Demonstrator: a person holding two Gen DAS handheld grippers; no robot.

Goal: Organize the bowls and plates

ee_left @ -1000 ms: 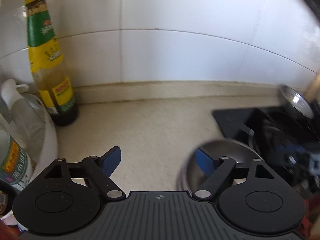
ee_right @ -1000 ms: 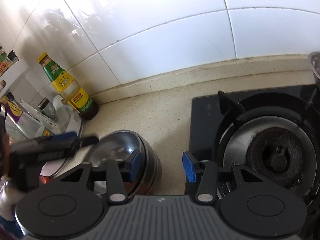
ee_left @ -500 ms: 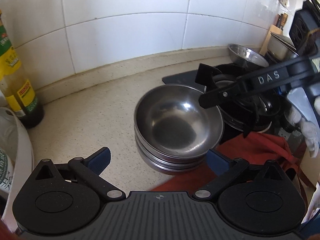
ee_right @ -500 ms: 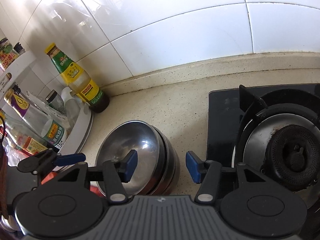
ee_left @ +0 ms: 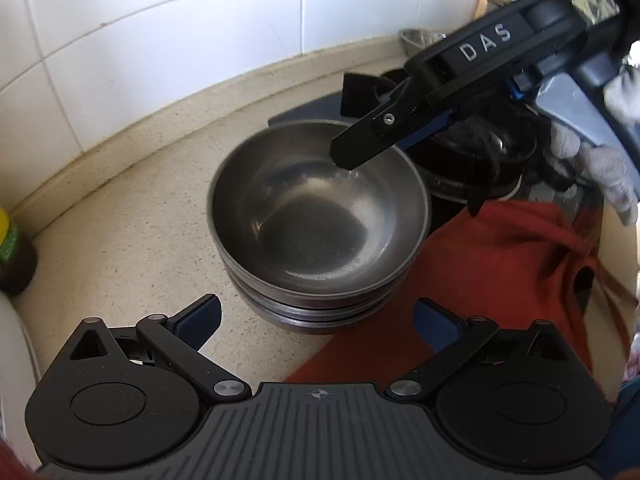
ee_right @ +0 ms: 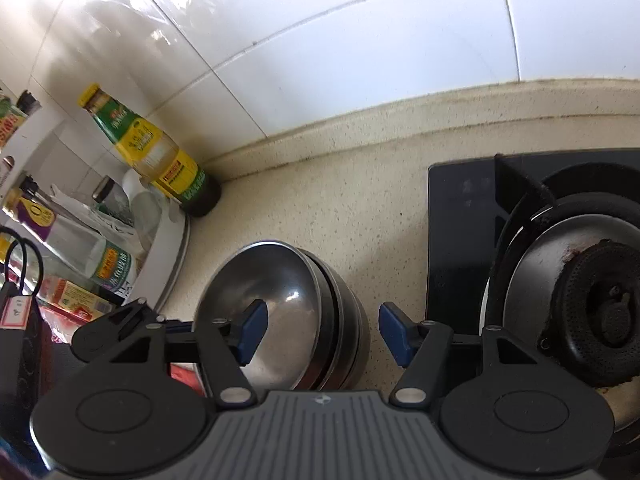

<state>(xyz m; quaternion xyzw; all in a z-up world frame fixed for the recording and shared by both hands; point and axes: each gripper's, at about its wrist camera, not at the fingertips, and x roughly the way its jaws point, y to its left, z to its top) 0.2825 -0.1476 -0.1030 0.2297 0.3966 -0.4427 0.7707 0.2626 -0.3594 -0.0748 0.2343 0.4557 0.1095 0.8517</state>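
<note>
A stack of steel bowls (ee_left: pixel 318 220) stands on the speckled counter, also in the right wrist view (ee_right: pixel 288 312). My left gripper (ee_left: pixel 316 322) is open and empty, its fingers wide on either side of the stack's near edge. My right gripper (ee_right: pixel 322 330) is open and empty; its fingers straddle the stack's right rim, one finger over the top bowl's inside. In the left wrist view the right gripper (ee_left: pixel 384 136) reaches in from the upper right over the top bowl's far rim.
A black gas hob (ee_right: pixel 560 280) lies right of the bowls. A sauce bottle (ee_right: pixel 152 152) and a white tray of bottles (ee_right: pixel 168 264) stand at the left by the tiled wall. A red cloth (ee_left: pixel 480 272) lies near the stack. Another steel bowl (ee_left: pixel 420 38) sits far back.
My left gripper swung right and down toward the bowl stack, which now fills its view. My right gripper moved closer over the stack's rim. Both stayed open.
</note>
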